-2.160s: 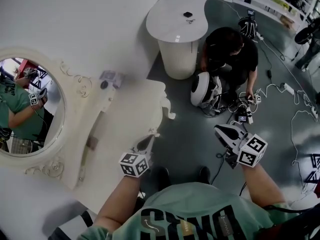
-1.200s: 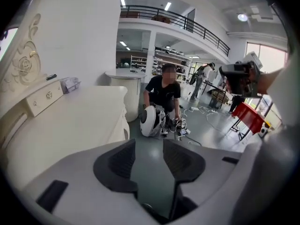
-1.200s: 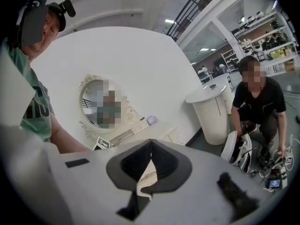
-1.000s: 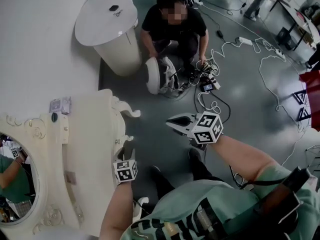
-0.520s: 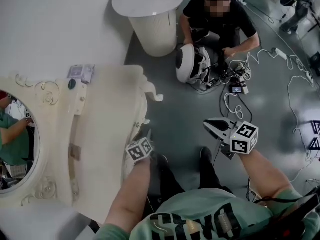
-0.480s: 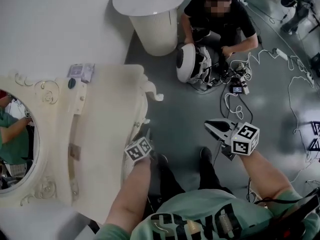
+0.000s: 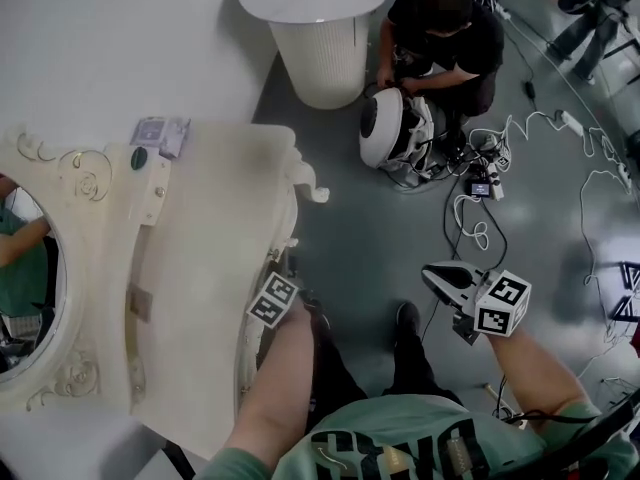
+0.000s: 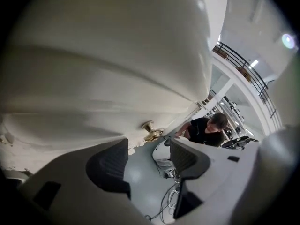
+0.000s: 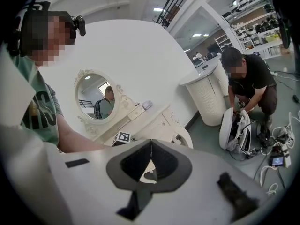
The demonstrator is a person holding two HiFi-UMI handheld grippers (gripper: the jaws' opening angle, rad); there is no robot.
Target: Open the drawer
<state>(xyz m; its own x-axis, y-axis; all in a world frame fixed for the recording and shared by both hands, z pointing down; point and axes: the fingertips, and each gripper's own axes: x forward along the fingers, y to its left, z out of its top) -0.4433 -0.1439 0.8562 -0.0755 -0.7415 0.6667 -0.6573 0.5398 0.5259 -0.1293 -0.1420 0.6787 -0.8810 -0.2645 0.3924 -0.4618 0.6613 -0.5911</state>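
Observation:
The cream vanity (image 7: 215,218) fills the left of the head view, and its curved drawer front (image 8: 103,78) fills the left gripper view. A small brass knob (image 8: 151,131) sticks out of that front. My left gripper (image 8: 147,148) is open and its jaws have just been opening. Nothing is between them, and the knob sits just beyond the tips, in line with the gap. From above, only its marker cube (image 7: 272,300) shows, at the vanity's front edge. My right gripper (image 7: 436,274) hangs over the floor to the right, shut on nothing (image 9: 151,144).
An oval mirror (image 7: 25,268) stands at the vanity's left, and a small pale box (image 7: 160,133) lies on its top. Beyond are a round white ribbed stand (image 7: 320,28), a crouching person in black (image 7: 440,33), a white domed device (image 7: 385,128) and floor cables (image 7: 480,203).
My left gripper has sunk along the vanity's front edge and rolled, so its marker cube now faces differently. The right gripper has dropped a little. The head view has shifted.

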